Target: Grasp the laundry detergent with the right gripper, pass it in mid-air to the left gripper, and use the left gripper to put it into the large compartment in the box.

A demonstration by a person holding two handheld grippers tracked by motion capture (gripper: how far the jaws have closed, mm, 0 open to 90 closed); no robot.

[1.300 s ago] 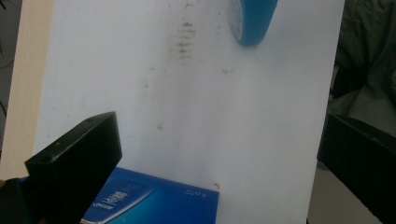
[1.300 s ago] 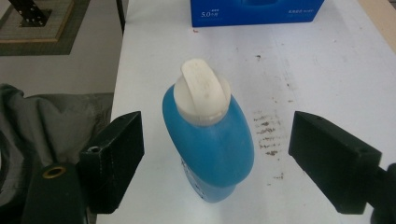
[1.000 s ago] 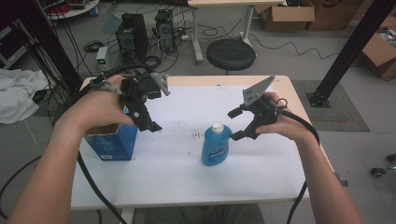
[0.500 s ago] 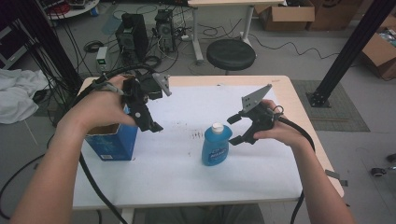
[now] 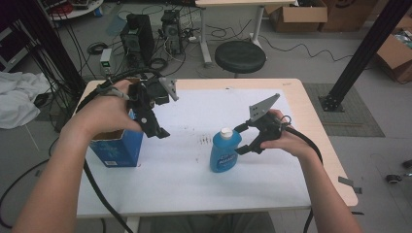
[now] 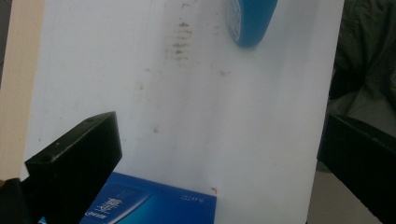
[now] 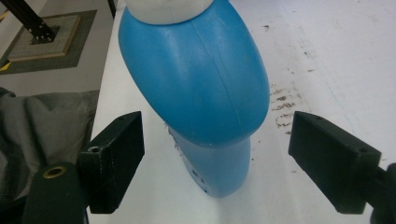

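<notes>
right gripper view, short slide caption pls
Open right claw straddles an upright blue bottle on the white table.

Wide bare white mat point(image 5: 194, 170) between an open blue box point(image 5: 116, 148) at the left and an upright blue bottle point(image 5: 224, 150) right of centre. Right gripper point(image 5: 241, 138) with jaws spread either side of the bottle, gaps on both sides. Left gripper point(image 5: 160, 132) above the box's edge, jaws apart, nothing between them.
</notes>
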